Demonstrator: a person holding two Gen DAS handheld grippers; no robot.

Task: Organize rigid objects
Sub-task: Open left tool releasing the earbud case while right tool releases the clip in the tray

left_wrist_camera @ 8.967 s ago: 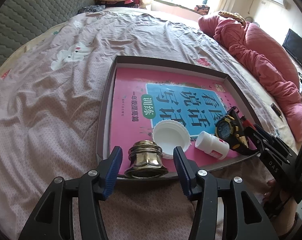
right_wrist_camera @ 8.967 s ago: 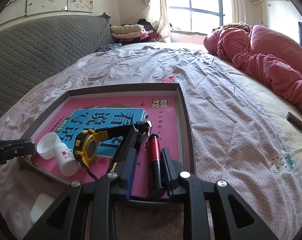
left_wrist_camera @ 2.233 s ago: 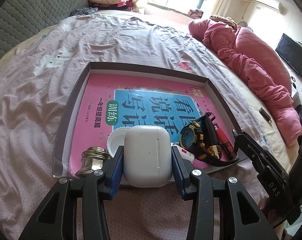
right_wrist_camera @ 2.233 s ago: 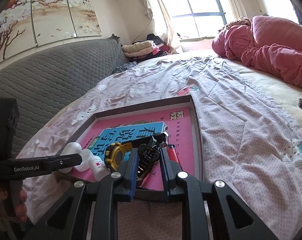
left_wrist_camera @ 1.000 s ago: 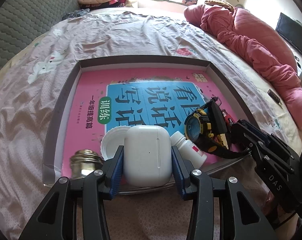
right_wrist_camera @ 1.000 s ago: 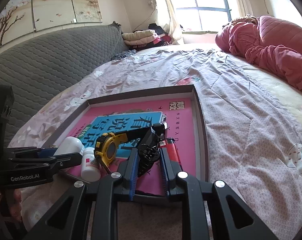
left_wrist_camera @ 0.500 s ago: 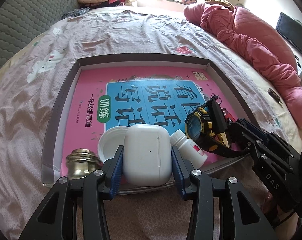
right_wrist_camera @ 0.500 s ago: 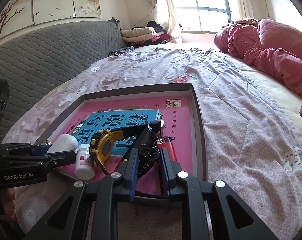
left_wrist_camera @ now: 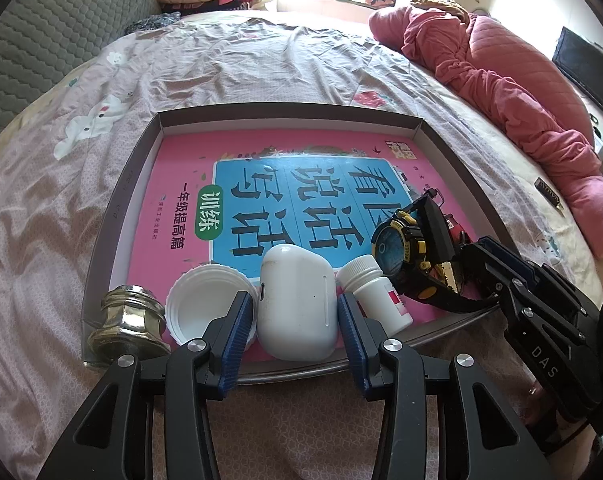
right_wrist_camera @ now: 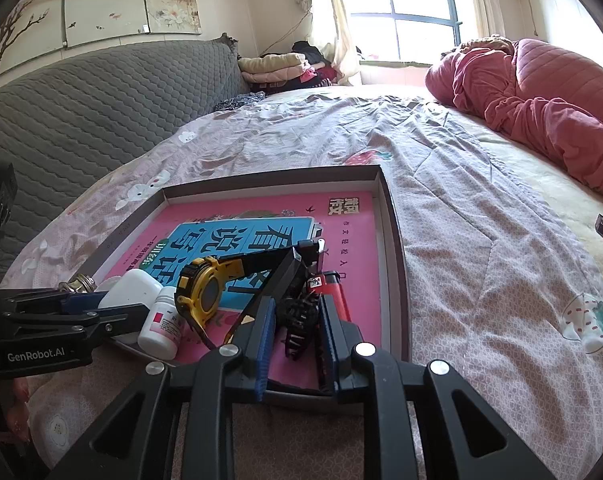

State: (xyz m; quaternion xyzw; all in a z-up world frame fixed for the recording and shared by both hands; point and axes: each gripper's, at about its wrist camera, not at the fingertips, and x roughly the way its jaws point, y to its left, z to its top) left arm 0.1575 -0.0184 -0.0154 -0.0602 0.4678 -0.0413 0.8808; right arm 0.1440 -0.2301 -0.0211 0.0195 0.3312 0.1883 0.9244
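A shallow brown tray (left_wrist_camera: 285,114) lies on the bed with a pink book (left_wrist_camera: 181,184) as its floor. Along its near edge stand a brass knob (left_wrist_camera: 125,320), a white lid (left_wrist_camera: 205,300), a white pill bottle (left_wrist_camera: 377,292) and a black-and-yellow watch (left_wrist_camera: 401,248). My left gripper (left_wrist_camera: 295,336) is shut on a white earbud case (left_wrist_camera: 297,304), which leans between lid and bottle with its base on the tray. My right gripper (right_wrist_camera: 297,336) is shut on a black hair claw clip (right_wrist_camera: 297,316), just over the tray's near edge. The clip hangs beside a red lighter (right_wrist_camera: 333,292) and the watch (right_wrist_camera: 209,292).
The tray sits on a wrinkled pinkish bedsheet (left_wrist_camera: 261,60). A pink quilt (left_wrist_camera: 521,80) is heaped along the right. A grey padded headboard (right_wrist_camera: 81,100) and folded clothes (right_wrist_camera: 277,66) lie at the back. A small dark object (left_wrist_camera: 547,192) lies on the sheet to the right.
The earbud case now leans between the left pads and sits lower, on the tray. Neither gripper has shifted noticeably, and the right one keeps the clip.
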